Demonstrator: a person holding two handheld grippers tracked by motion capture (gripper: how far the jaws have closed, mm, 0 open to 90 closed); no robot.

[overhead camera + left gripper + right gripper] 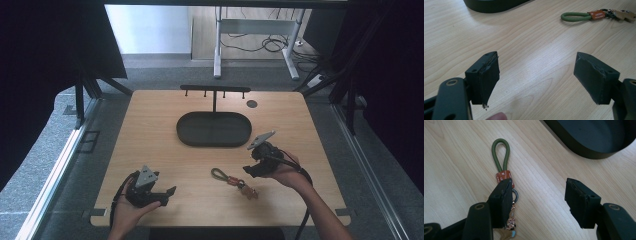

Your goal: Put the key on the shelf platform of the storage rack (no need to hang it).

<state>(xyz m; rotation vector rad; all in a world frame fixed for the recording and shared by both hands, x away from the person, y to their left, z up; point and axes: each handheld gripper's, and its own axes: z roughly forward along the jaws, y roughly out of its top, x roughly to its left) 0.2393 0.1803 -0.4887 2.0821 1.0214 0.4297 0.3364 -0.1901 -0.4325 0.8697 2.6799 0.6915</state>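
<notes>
A keychain with a green cord loop, an orange tag and small charms lies flat on the wooden table, front of centre. My right gripper hovers just to its right, held in a hand. In the right gripper view the jaws stand apart with bare wood between them, and the keychain runs under and beyond the left jaw. My left gripper rests near the front left edge, open and holding nothing. From there the keychain lies well ahead to the right.
A black oval tray sits in the middle of the table, its wall near in the right gripper view. Behind it stands a black T-shaped rack with small hooks. A round grommet lies at the back right.
</notes>
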